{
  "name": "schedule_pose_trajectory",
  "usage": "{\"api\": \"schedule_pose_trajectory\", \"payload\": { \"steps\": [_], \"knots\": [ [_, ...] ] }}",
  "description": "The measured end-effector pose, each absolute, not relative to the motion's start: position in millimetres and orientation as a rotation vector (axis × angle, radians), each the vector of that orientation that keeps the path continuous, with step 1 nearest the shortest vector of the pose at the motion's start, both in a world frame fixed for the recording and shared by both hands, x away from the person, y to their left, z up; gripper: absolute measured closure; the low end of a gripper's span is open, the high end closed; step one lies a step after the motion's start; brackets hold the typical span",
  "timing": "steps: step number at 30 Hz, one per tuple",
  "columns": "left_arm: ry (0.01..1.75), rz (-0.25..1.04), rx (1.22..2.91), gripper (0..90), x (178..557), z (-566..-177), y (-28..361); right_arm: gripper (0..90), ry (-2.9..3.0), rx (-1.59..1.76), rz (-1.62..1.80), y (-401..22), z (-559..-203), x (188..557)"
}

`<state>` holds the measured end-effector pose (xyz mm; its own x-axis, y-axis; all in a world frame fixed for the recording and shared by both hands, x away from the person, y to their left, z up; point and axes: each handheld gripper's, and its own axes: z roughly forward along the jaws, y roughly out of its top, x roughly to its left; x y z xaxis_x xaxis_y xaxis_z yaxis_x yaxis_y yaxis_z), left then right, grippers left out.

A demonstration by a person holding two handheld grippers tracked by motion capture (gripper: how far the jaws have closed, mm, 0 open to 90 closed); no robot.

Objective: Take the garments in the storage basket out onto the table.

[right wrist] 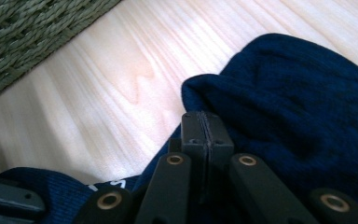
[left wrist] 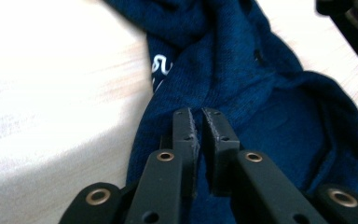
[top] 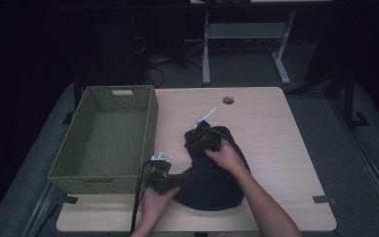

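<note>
A dark navy knitted garment lies crumpled near the front of the light wooden table. My left gripper sits at the garment's left edge. In the left gripper view its jaws are pinched together on a fold of the blue cloth, near white lettering. My right gripper rests on the garment's far left part. Seen from the right gripper view, its jaws are pressed shut at the edge of a raised bunch of cloth.
A green woven basket stands with nothing in it on the table's left side, close to both grippers; its wall shows in the right gripper view. A round cable hole sits at the table's far edge. Bare wood lies to the right.
</note>
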<state>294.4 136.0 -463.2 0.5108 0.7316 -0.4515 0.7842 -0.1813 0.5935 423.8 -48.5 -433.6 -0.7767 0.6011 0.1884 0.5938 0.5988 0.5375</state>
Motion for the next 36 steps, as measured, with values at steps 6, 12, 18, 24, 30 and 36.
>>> {"api": "schedule_pose_trajectory", "payload": {
  "steps": [6,12,18,24,30,36],
  "knots": [
    [1.246,-0.090,1.954,84.6,293,-466,133,89.8,2.836,1.070,0.851,-42,-442,430],
    [1.236,-0.079,1.974,84.8,291,-466,133,89.9,2.792,1.100,0.847,-38,-445,440],
    [1.236,-0.078,1.970,84.7,291,-467,133,89.9,2.766,1.128,0.844,-32,-446,451],
    [1.235,-0.077,1.965,84.7,290,-467,134,89.9,2.745,1.157,0.868,-28,-447,458],
    [1.236,-0.092,1.955,82.9,291,-466,134,89.8,2.749,1.176,0.884,-26,-447,463],
    [1.218,-0.077,1.928,80.8,294,-456,133,82.8,2.740,1.161,0.962,-41,-434,454]
  ]
}}
